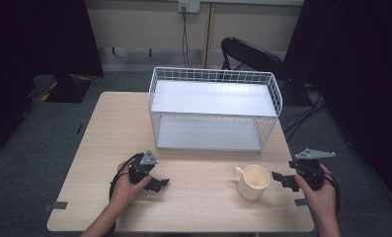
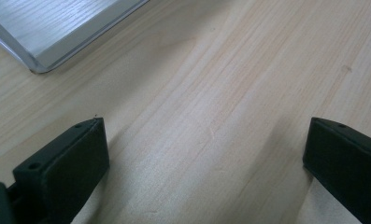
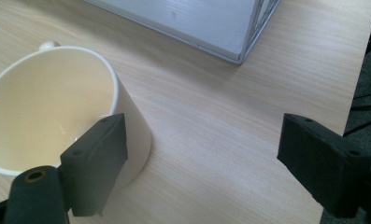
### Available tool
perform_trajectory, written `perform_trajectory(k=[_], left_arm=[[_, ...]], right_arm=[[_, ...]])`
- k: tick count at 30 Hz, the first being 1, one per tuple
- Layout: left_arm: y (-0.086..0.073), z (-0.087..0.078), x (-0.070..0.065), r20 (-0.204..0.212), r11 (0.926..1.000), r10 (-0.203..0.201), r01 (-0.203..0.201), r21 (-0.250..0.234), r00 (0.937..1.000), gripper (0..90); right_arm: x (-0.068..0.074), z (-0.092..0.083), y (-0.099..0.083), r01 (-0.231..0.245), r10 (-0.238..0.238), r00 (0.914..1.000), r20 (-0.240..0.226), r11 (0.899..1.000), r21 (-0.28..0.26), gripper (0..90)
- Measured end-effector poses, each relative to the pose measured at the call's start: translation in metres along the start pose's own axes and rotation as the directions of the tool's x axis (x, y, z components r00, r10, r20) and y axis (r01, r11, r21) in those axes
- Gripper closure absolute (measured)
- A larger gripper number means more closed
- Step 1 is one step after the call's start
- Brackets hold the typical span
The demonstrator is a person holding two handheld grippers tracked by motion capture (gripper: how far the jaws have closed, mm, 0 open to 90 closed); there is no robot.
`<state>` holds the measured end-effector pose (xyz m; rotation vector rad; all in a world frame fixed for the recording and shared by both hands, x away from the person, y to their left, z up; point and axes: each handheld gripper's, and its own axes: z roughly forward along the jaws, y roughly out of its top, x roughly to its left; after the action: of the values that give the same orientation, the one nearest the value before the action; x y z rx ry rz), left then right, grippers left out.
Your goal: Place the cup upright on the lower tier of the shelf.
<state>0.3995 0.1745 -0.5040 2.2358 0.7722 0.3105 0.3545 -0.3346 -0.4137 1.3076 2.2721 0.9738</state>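
i see the mug [image 1: 253, 181] upright on the surface [image 1: 193, 207], in front of the rack [image 1: 213, 111], handle toward my left. my right tongs [image 1: 284, 179] sit just beside its wall, gaping wide and empty; in the right gripper view 1 jaw is against the mug's [image 3: 57, 109] side, the other well clear. my left tongs [image 1: 155, 181] are wide open too, holding nothing. i judge it ceramic: stiff, weighty, glazed and slippery, chippable. i'd pinch the rim wall.
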Motion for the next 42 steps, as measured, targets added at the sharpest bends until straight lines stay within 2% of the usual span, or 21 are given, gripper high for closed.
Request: perform_trajectory(k=[15,22,31,37,42], left_arm=[[0.0,0.0,0.0,0.001,1.0,0.0,0.0,0.0,1.0,0.0],[0.0,0.0,0.0,0.0,1.0,0.0,0.0,0.0,1.0,0.0],[0.0,0.0,0.0,0.0,1.0,0.0,0.0,0.0,1.0,0.0],[0.0,0.0,0.0,0.0,1.0,0.0,0.0,0.0,1.0,0.0],[0.0,0.0,0.0,0.0,1.0,0.0,0.0,0.0,1.0,0.0]], right_arm=[[0.011,-0.01,0.013,0.028,-0.028,0.9995,-0.011,0.999,-0.017,15.2],[0.024,-0.012,0.021,0.068,-0.068,0.9971,-0.033,0.998,-0.009,15.1],[0.034,-0.001,0.023,0.086,-0.086,0.9932,-0.078,0.996,-0.002,15.1],[0.038,0.012,0.02,0.089,-0.087,0.9908,-0.103,0.996,0.012,15.0],[0.042,0.026,0.018,0.088,-0.084,0.9914,-0.1,0.996,0.034,15.3]])
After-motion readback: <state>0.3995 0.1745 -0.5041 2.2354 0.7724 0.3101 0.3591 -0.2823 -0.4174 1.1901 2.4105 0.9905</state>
